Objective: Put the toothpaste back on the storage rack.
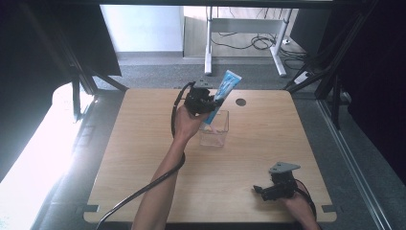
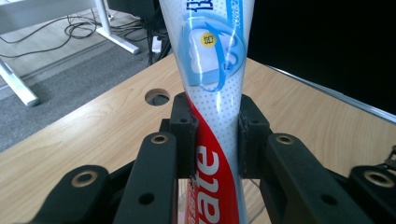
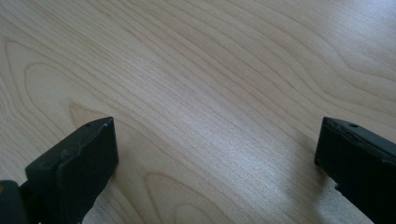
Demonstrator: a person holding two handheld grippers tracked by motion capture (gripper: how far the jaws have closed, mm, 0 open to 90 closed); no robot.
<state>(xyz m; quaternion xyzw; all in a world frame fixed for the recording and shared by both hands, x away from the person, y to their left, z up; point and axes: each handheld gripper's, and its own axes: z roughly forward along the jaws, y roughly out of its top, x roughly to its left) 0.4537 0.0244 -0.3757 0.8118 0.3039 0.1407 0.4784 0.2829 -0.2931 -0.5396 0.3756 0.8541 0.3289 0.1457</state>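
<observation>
A blue, white and red toothpaste tube (image 1: 225, 88) stands tilted over a clear plastic box (image 1: 215, 129) at the middle of the table. My left gripper (image 1: 207, 104) is shut on the tube's middle; in the left gripper view the tube (image 2: 215, 88) runs up between the two black pads (image 2: 182, 126), which press on both its sides. The tube's lower end dips into the box's open top. My right gripper (image 1: 261, 189) rests low near the table's front right edge. Its jaws stand wide apart over bare wood in the right gripper view, right gripper (image 3: 215, 149) holding nothing.
The wooden table (image 1: 143, 143) has a round cable hole (image 1: 241, 102) behind the box. A black cable (image 1: 148, 187) trails from the left gripper across the front left. Beyond the far edge lie grey floor, a white desk frame (image 1: 208, 52) and loose cables.
</observation>
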